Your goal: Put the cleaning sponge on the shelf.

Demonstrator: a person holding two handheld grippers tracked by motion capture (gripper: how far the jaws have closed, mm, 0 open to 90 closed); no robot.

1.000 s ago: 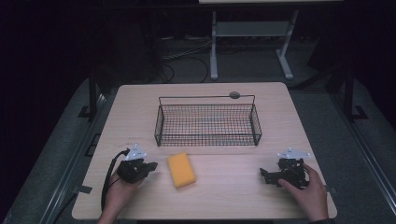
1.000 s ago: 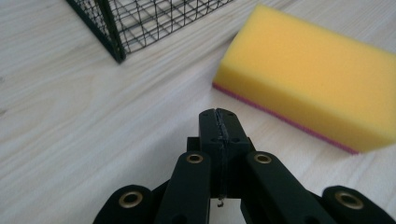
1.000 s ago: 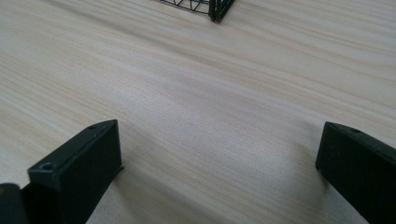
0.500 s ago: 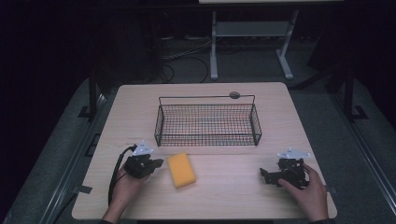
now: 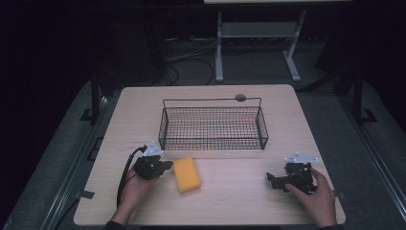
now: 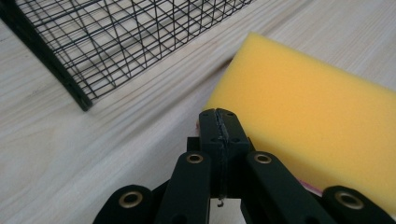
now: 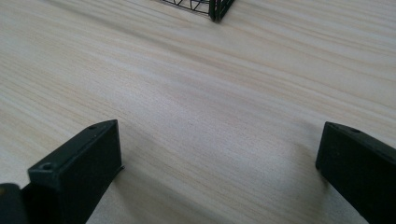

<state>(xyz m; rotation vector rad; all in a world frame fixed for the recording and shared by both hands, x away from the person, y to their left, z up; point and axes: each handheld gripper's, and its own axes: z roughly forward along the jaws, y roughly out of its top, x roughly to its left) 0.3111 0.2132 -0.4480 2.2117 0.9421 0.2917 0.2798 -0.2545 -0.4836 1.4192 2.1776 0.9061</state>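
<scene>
On the table (image 5: 230,201), in front of the wire basket (image 5: 213,125), lies the yellow sponge (image 5: 186,174). The left tongs (image 5: 164,166), clenched on nothing, sit just beside its left edge; the right tongs (image 5: 272,179), released wide, rest well apart.

High view overlooks table (image 5: 225,201), gripper views close, all share basket (image 5: 213,125)

Overall light: dim room, dark surroundings beyond the worktop (image 5: 287,120)
High view: soft, slightly grainy; the worktop is the brightest area, floor nearly black
Left gripper view: bright and even; sponge (image 6: 317,126) vivid and sharp, near fingers (image 6: 218,128) slightly soft
Right gripper view: wood grain crisp at centre, near fingers (image 7: 88,158) blurred
Shadows: faint, soft patches under the fingers
Glare: mild sheen on the wood
</scene>
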